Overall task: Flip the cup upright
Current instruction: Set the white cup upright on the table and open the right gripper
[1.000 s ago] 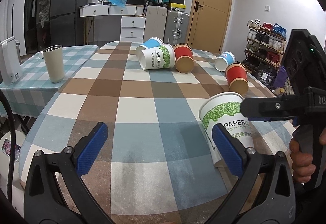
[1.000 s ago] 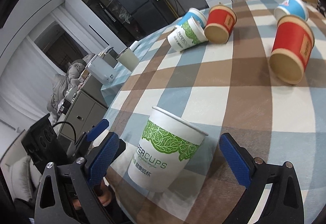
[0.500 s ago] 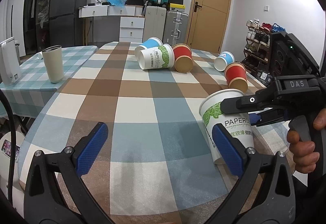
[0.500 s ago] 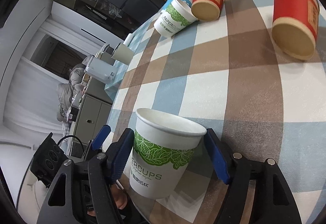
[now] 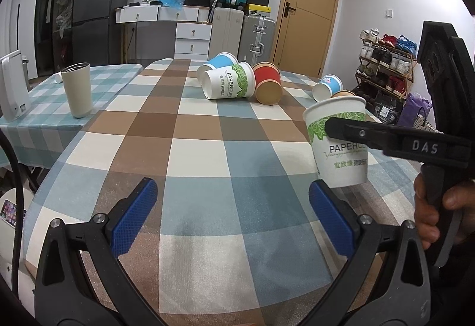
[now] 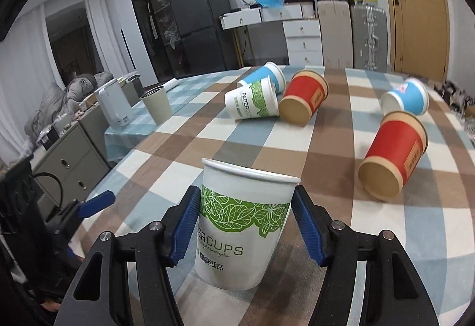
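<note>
Right tool (image 6: 246,225) clenched on white-green paper cup (image 6: 242,225), blue pads against both sides; cup upright, mouth up, near front edge of checked bench (image 5: 207,171). Whether its base touches the bench, can't tell. Cup print: "PAPERCUPS" partly readable, Chinese text below. "DAS" on the right tool's body in left view. Left tool (image 5: 233,207) released, jaws wide, nothing between, over bench left of cup. Behind: second "PAPERCUPS" cup (image 6: 252,102) on its side, touching blue cup (image 6: 267,75) and red cup (image 6: 304,99). Another red cup (image 6: 394,154) and blue cup (image 6: 406,96) lying right. Beige tumbler (image 5: 77,90) upright on side bench.
</note>
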Motion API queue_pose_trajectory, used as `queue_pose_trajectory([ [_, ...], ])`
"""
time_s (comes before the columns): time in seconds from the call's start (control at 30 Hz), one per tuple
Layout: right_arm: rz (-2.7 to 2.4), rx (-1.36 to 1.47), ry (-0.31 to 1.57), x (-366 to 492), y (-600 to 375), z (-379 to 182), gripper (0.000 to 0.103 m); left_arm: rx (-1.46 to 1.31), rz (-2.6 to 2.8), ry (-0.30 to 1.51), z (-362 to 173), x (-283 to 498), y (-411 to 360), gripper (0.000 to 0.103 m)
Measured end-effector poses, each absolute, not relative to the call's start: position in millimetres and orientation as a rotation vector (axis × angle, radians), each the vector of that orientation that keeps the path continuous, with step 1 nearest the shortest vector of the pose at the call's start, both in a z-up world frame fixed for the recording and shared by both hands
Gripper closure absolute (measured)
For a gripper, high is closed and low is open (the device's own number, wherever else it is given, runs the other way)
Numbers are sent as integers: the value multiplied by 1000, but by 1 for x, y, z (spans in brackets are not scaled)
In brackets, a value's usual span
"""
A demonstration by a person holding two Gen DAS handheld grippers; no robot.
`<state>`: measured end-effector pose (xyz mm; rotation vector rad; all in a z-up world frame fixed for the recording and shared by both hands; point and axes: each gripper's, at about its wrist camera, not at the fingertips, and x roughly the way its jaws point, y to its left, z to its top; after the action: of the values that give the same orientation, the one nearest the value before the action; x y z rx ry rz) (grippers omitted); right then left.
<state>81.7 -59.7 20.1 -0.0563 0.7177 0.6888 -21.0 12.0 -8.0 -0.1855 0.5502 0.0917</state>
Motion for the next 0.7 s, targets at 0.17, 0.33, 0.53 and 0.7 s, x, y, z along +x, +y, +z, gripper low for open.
queue_pose_trajectory([
  [0.17, 668, -109, 655, 84, -44, 19, 39, -186, 93, 551, -9, -20, 12, 1],
  [0.33, 651, -123, 618, 89, -34, 20, 39, -187, 93, 555, -13, -19, 12, 1],
  [0.53, 657, -138, 637, 91, -29, 17, 40, -189, 94, 557, -13, -19, 12, 1],
  [0.7, 697, -141, 657, 83, -37, 22, 41, -189, 93, 556, -14, -17, 12, 1],
])
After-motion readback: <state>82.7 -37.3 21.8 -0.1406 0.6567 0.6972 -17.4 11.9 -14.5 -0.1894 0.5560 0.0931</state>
